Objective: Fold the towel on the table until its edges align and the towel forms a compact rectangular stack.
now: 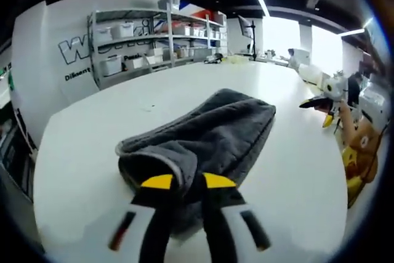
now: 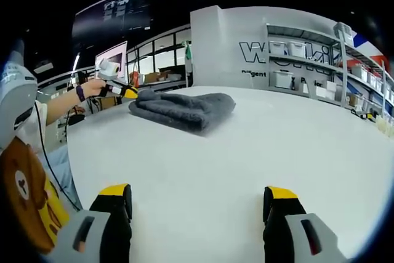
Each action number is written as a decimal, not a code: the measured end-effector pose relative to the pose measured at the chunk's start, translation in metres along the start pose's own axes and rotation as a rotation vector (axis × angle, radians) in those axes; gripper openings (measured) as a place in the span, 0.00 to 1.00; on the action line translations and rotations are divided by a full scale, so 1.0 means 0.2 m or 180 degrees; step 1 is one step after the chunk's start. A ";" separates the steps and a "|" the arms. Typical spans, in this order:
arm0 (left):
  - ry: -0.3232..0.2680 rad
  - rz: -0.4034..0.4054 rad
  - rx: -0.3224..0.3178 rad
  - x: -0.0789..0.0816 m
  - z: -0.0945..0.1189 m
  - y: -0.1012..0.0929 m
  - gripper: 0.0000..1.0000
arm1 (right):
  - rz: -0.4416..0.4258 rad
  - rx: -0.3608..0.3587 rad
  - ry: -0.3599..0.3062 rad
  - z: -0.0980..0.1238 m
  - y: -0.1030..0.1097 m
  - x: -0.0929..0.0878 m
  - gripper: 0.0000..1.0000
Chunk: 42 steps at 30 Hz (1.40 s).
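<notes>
A dark grey towel lies folded in a thick bundle on the white table. My left gripper is shut on its near edge, with bunched cloth between the yellow-tipped jaws. In the right gripper view the towel lies far across the table, and the left gripper meets its left end, held by a person's hand. My right gripper hovers low over bare table, open wide and holding nothing. It also appears at the right of the left gripper view as the right gripper, away from the towel.
Metal shelving with white bins stands beyond the table's far end by a lettered white wall. A person in a bear-print top stands at the table's edge. Desks and monitors lie behind.
</notes>
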<state>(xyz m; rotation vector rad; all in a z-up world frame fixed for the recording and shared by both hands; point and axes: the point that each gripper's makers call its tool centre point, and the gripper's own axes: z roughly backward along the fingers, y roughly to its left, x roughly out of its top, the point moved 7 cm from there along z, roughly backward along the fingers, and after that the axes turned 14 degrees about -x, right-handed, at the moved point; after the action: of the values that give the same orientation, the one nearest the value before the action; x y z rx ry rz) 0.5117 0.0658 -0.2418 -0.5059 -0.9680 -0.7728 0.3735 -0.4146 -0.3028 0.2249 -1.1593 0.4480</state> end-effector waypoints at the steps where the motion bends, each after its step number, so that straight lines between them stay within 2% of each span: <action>1: 0.0003 -0.0002 0.0014 0.00 0.01 0.00 0.11 | 0.0004 0.0000 0.0000 0.00 0.00 0.00 0.92; 3: -0.0005 -0.0020 0.0042 0.00 0.02 0.01 0.07 | 0.0007 0.0001 0.0000 0.00 0.00 0.00 0.92; 7: -0.0029 -0.0005 0.0050 0.01 0.06 0.01 0.06 | 0.0005 -0.0009 -0.0007 0.01 0.00 0.00 0.92; 22: -0.0014 0.0005 0.0271 0.05 0.27 0.00 0.06 | 0.0017 -0.0006 -0.0019 0.02 0.01 0.00 0.92; 25: 0.0069 0.0006 0.0289 0.04 0.28 0.00 0.06 | 0.0024 0.0002 -0.0016 0.02 0.02 0.00 0.92; 29: 0.0481 -0.0089 0.0388 -0.03 0.26 0.00 0.06 | 0.0028 0.0002 -0.0015 0.02 0.02 0.00 0.92; 31: 0.0575 -0.0115 0.0397 -0.05 0.25 0.00 0.06 | 0.0028 -0.0002 -0.0014 0.02 0.02 0.00 0.92; 34: 0.0603 -0.0089 0.0380 -0.08 0.22 0.00 0.06 | 0.0030 -0.0003 -0.0012 0.02 0.02 0.00 0.92; 42: 0.0842 -0.0061 0.0406 -0.18 0.17 0.01 0.06 | 0.0046 0.0000 0.0010 0.02 0.02 0.00 0.92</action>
<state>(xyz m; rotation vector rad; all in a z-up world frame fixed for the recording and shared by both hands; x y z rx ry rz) 0.4829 0.1037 -0.2568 -0.2755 -0.7707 -0.7682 0.3678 -0.4126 -0.3009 0.2158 -1.1585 0.4610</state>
